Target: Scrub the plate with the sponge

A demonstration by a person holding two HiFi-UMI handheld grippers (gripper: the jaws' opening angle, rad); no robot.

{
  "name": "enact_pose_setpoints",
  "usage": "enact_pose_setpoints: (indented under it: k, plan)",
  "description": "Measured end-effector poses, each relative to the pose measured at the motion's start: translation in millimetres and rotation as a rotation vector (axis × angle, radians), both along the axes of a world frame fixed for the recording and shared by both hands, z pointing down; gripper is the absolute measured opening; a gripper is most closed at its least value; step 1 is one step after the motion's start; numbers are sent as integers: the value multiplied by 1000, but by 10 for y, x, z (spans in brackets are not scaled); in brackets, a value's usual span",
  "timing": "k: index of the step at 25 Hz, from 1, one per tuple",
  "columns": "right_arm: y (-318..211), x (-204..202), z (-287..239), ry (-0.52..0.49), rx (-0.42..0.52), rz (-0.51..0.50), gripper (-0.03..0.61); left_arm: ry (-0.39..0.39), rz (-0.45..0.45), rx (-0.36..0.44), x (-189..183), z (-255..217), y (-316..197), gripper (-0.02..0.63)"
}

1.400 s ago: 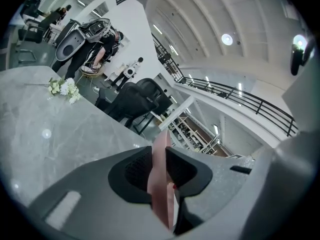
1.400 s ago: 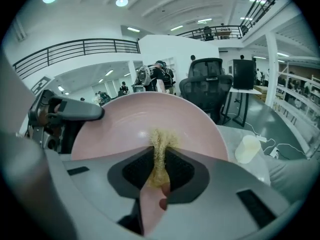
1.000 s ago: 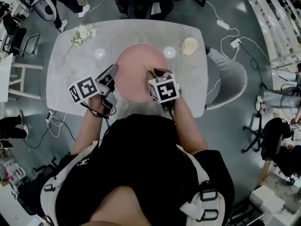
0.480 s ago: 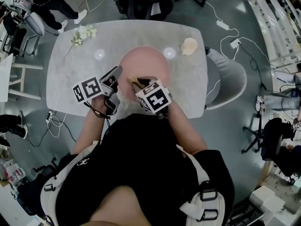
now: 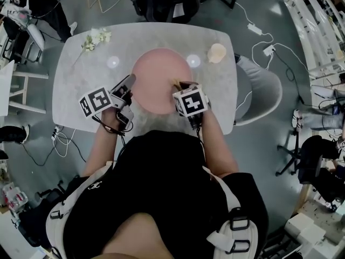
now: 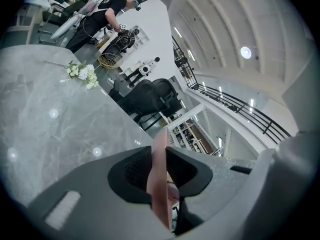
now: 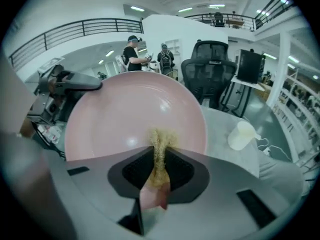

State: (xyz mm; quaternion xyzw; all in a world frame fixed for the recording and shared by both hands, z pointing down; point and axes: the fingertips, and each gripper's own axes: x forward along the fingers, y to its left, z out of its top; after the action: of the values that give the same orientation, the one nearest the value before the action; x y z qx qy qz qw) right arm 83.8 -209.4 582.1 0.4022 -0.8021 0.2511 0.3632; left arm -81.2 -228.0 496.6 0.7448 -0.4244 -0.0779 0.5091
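The plate point(image 5: 156, 77), pink and round, lies at the middle of a grey marble table point(image 5: 81, 90), in front of a person who works a gripper in each hand. Well to the plate's left, near the table's far corner, lies a small bunch of white flowers point(image 5: 94, 38). At the plate's left rim, the left gripper point(image 5: 128, 84) has its two jaws closed on the edge, one pad on each face of the thin pink rim. At the plate's near right rim, the right gripper point(image 5: 180, 85) points steeply down, its jaws pinched on a yellowish, fibrous sponge point(image 7: 160, 149) whose tip sticks out and rests on the plate's inner surface. To the right of the plate and apart from it, a cream cup point(image 5: 217, 52) sits near the table's far edge. Past the table's right end stands a grey chair point(image 5: 267, 93).
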Motion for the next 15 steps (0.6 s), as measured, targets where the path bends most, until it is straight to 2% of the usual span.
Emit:
enact_pose_setpoints:
  k: [3,8,15]
  plan:
    - [-148,176,-99,30,89,65,67,19,0,-27,-20,112,9,84]
    - [-238,136,-367,-62,218,65,68,12,-20,-92,-152,419,33,84]
    - [-190,166,-327,-91,187,87,68,-1,-63,-183,-328,905,67,84]
